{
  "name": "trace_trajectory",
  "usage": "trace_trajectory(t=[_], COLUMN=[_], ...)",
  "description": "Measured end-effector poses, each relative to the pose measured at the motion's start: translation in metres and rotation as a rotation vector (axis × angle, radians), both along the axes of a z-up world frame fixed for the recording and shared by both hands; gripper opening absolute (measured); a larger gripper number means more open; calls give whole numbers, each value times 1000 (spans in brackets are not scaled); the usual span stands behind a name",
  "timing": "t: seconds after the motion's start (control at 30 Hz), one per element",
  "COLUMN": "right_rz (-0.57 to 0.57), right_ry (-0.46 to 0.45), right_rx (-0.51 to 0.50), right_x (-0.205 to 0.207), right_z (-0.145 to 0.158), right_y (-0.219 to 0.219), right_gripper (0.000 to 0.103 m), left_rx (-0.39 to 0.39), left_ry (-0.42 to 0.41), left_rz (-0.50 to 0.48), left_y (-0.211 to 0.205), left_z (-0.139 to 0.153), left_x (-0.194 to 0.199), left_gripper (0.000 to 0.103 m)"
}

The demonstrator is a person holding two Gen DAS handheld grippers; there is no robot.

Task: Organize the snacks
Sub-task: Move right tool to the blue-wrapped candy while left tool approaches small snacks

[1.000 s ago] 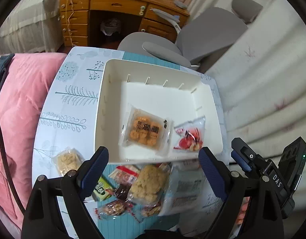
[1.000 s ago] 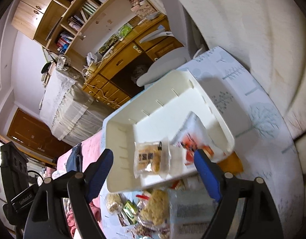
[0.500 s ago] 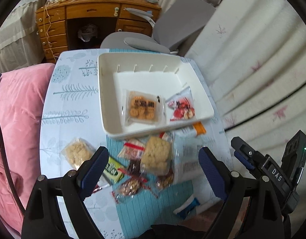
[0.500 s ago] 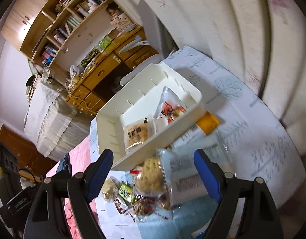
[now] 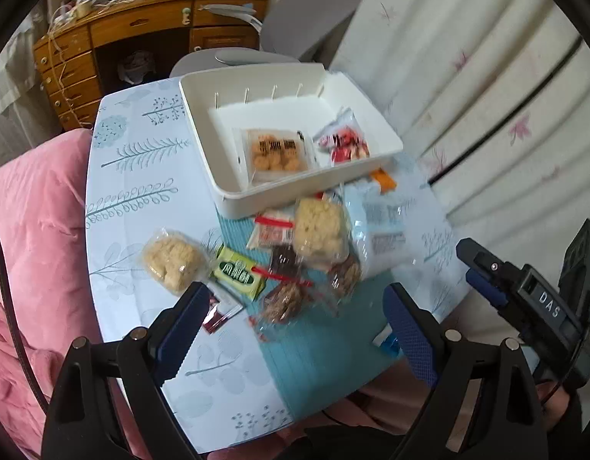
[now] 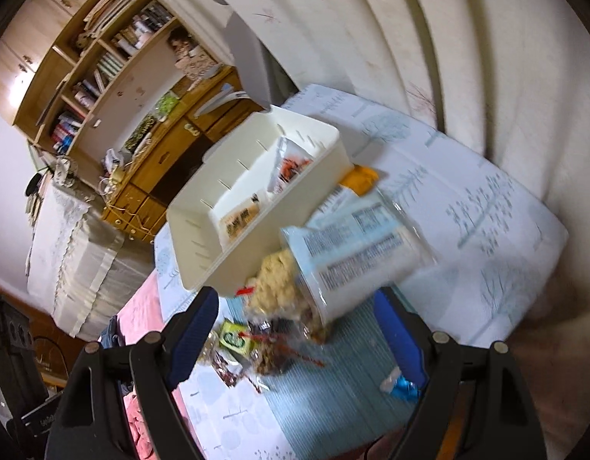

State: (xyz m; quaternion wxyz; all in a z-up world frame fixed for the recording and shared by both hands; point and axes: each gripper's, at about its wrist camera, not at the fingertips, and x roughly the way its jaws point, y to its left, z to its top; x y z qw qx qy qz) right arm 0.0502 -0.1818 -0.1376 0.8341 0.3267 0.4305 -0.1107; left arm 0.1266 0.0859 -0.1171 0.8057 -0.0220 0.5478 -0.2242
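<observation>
Both grippers hang over the table with nothing between their blue pads: the left gripper spread wide, the right gripper likewise released. The white bin is my landmark. Inside it lie a cookie packet and a red-printed packet. Just in front of the bin sits the snack pile: a puffed-rice cake, a green packet and a large clear bag.

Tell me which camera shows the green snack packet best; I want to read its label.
The left wrist view: the green snack packet lies unobstructed, lettering facing up. In the right wrist view, the packet appears small, blurred and partly hidden behind neighbouring wrappers.
</observation>
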Motion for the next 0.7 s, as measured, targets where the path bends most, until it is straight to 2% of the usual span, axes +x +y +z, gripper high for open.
trace_trajectory(t=[0.2, 0.53, 0.7], right_rz=[-81, -231, -305], right_ry=[62, 191, 269], right_rx=[30, 173, 262], right_x=[-25, -50, -55], right_z=[-18, -60, -83], right_y=[2, -13, -22], right_gripper=[84, 83, 74], left_rx=[82, 201, 252], left_ry=[-14, -29, 13], left_rz=[-91, -234, -265], left_y=[-5, -28, -40], left_z=[-19, -54, -77], left_x=[-14, -14, -2], left_gripper=[91, 91, 91])
